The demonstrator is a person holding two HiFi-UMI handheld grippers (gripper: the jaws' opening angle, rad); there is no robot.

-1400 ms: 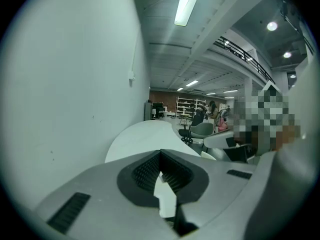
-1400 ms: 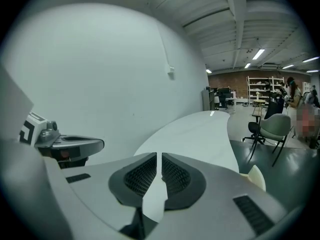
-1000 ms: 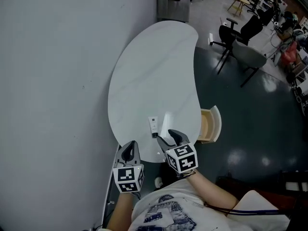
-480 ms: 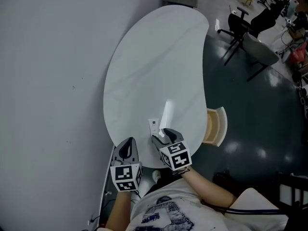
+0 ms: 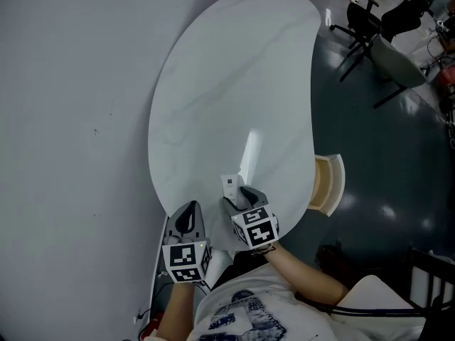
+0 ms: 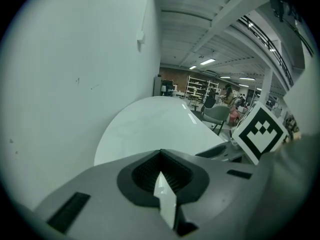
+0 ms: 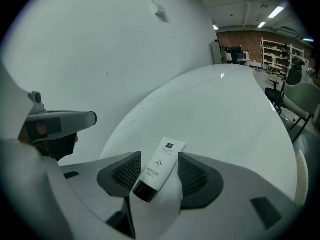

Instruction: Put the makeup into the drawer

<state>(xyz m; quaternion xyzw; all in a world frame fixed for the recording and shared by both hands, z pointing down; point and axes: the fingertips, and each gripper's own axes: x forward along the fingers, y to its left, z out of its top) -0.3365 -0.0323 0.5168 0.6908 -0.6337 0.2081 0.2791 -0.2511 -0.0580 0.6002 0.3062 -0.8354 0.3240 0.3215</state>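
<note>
A white kidney-shaped table (image 5: 227,84) stands against a grey wall (image 5: 64,119), with dark floor (image 5: 384,133) to its right. An open drawer (image 5: 328,185) juts out from the table's right edge, and its pale inside shows. The makeup tube (image 5: 229,185) lies flat on the tabletop near my edge, black cap toward me, well apart from the drawer. My right gripper (image 5: 237,196) sits low over it. The jaws have just been opening and stand spread with the tube between them — a gap shows along the tube's right side, so nothing is pinched. My left gripper (image 5: 188,217) hangs at the table's near-left rim, close to the wall — its jaws pressed together, holding nothing.
</note>
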